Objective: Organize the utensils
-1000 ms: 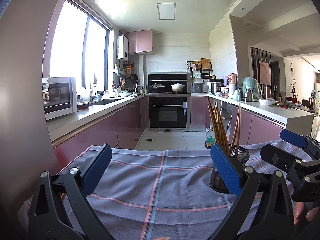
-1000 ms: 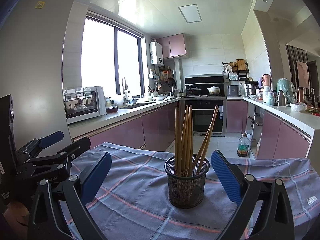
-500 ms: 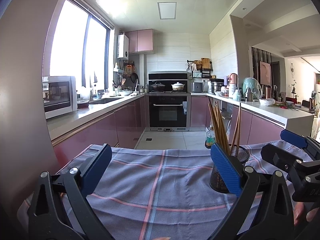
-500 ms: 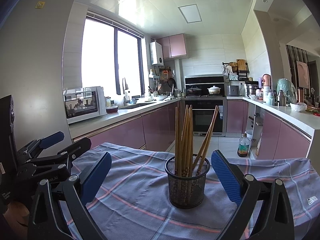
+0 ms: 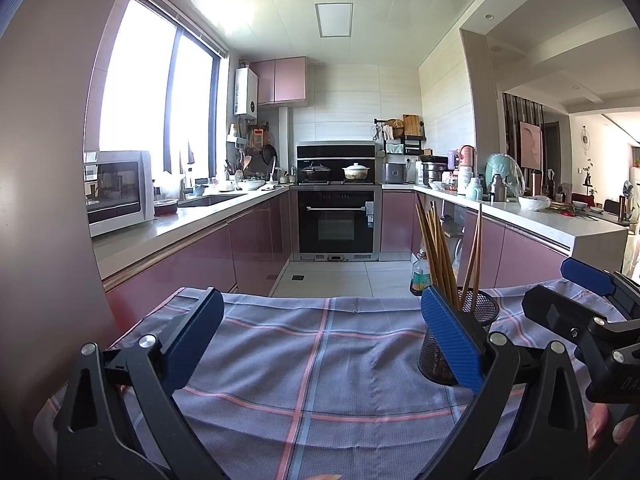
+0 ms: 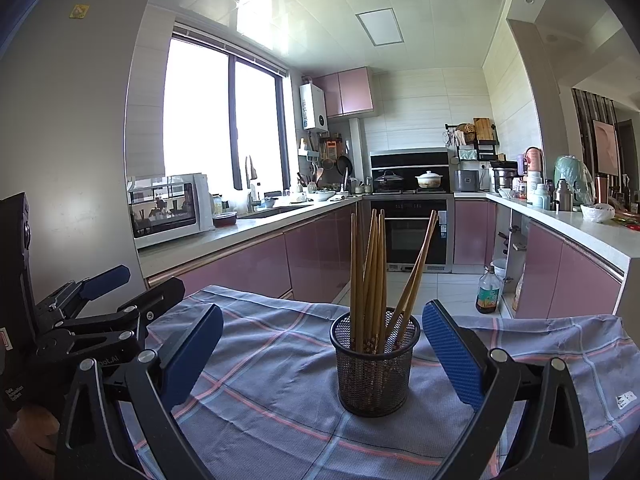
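A black mesh holder stands upright on a checked cloth, with several wooden chopsticks leaning inside it. My right gripper is open, and the holder sits between its blue pads, slightly ahead of them. My left gripper is open too, with only bare cloth between its fingers. In the left wrist view the holder shows partly behind the right pad, its chopsticks rising above. The right gripper appears at that view's right edge, and the left gripper at the right wrist view's left edge.
The cloth-covered table ends at a far edge facing a tiled kitchen floor. Pink cabinets and counters run along both sides, with a microwave on the left counter, an oven at the back, and a bottle on the floor.
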Demonstrator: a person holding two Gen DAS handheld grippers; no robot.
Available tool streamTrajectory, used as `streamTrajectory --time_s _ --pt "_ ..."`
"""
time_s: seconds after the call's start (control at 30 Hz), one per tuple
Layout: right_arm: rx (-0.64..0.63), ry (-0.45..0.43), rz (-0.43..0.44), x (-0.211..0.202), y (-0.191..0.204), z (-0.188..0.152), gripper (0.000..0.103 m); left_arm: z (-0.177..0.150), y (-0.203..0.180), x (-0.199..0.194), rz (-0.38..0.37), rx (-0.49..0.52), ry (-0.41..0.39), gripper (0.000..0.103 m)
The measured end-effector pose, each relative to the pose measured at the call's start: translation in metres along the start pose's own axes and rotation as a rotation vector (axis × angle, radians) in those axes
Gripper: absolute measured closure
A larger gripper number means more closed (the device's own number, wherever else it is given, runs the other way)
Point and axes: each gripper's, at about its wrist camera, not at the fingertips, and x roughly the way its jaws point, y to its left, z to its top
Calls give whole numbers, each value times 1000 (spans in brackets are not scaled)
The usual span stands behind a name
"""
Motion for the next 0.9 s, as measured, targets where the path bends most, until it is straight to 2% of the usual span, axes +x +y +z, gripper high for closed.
streamTrajectory --time_s 0.9 --pt "4 2 0 0 -1 -1 7 -5 -5 1 -3 -2 9 6"
